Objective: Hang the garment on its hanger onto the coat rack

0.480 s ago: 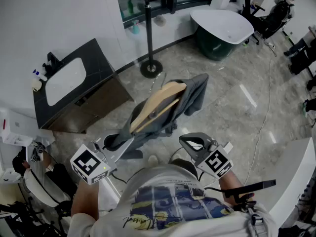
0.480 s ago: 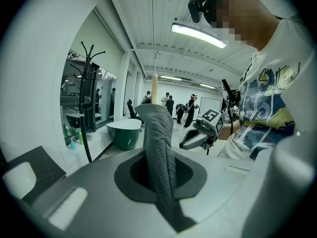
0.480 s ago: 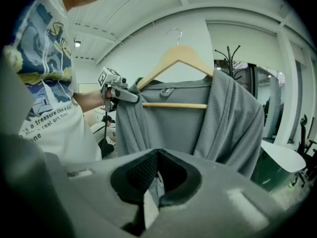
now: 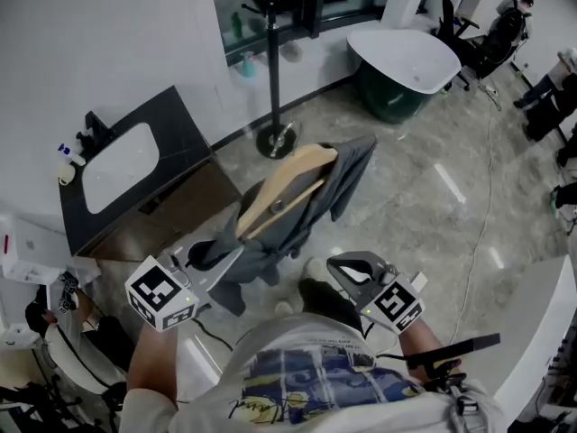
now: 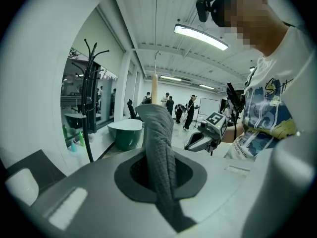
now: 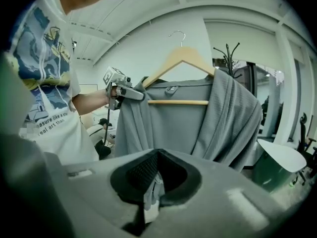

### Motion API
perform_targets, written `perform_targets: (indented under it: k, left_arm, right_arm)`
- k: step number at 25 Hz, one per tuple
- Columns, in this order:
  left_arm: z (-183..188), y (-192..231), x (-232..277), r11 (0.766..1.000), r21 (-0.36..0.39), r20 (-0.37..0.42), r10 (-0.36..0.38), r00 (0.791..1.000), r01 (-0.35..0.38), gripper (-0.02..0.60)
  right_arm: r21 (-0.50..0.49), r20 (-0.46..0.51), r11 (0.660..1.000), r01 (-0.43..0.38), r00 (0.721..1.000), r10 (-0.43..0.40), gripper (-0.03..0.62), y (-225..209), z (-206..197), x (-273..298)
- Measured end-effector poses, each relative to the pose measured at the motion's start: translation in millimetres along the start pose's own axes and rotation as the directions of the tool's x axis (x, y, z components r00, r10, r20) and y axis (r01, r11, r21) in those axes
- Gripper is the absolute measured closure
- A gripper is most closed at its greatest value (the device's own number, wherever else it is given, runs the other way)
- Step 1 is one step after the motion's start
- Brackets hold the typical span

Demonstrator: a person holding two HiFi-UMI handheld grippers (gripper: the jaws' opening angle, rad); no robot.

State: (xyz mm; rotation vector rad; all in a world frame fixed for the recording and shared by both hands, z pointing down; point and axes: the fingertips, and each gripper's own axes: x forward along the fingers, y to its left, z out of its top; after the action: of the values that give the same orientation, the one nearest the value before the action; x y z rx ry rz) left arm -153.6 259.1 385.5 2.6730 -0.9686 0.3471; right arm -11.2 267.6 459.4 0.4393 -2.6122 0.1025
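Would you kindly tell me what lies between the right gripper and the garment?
Nothing: in the right gripper view, only open air separates the right gripper from the garment.

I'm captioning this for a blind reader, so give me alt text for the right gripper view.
A grey garment hangs on a wooden hanger, held up by the left gripper, which pinches its fabric near one shoulder. A coat rack stands behind at right, and the right gripper, shut, fills the foreground.

Grey garment (image 4: 350, 168) on wooden hanger (image 4: 293, 175) (tilted)
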Motion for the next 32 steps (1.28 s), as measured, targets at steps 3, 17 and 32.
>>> perform_targets:
  k: [3, 17, 32]
  left_arm:
    - [19, 27, 16, 1.000, 0.003, -0.008, 0.004, 1.000, -0.004, 0.568]
    - [140, 175, 175, 0.998, 0.066, 0.029, -0.002, 1.000, 0.000, 0.568]
    - [267, 388, 322, 0.996, 0.090, 0.036, -0.030, 0.999, 0.027, 0.568]
  right_arm:
    - [0.004, 0.016, 1.000, -0.004, 1.000, 0.003, 0.592, -32, 3, 13]
    - [-0.010, 0.032, 0.998, -0.061, 0.998, 0.061, 0.583, -246, 6, 52]
    - [0.076, 0.090, 0.992, 0.105, 0.990, -0.112, 0.556, -432, 48, 107]
